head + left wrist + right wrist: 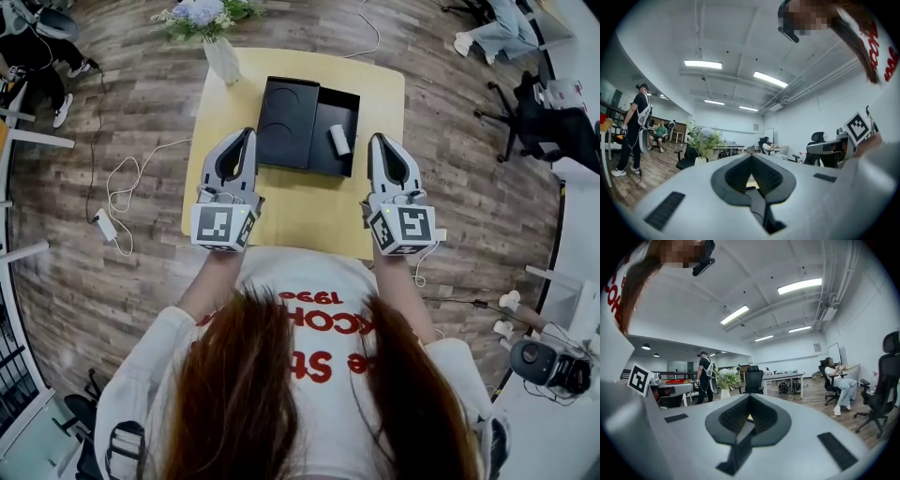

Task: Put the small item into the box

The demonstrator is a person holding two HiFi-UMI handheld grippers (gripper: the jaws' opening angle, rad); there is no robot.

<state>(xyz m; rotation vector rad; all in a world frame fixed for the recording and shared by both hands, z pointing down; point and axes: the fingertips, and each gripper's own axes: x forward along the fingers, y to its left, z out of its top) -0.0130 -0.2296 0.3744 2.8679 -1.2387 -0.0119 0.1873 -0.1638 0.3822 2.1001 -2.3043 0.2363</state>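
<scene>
Grippers number two, the left gripper and the right gripper, both held above the near part of one yellow table, each with jaws pressed together on nothing. One small item, a short, pale cylinder, lies inside the right half of one black box, beyond the fingertips, nearer the right gripper, touching neither. One vase of flowers stands at the far left corner.

A pale yellow table stands on a wooden floor. On its far half lies an open black box. A flat black piece, probably its lid, touches the box's left side. A white vase stands at the far left corner.
</scene>
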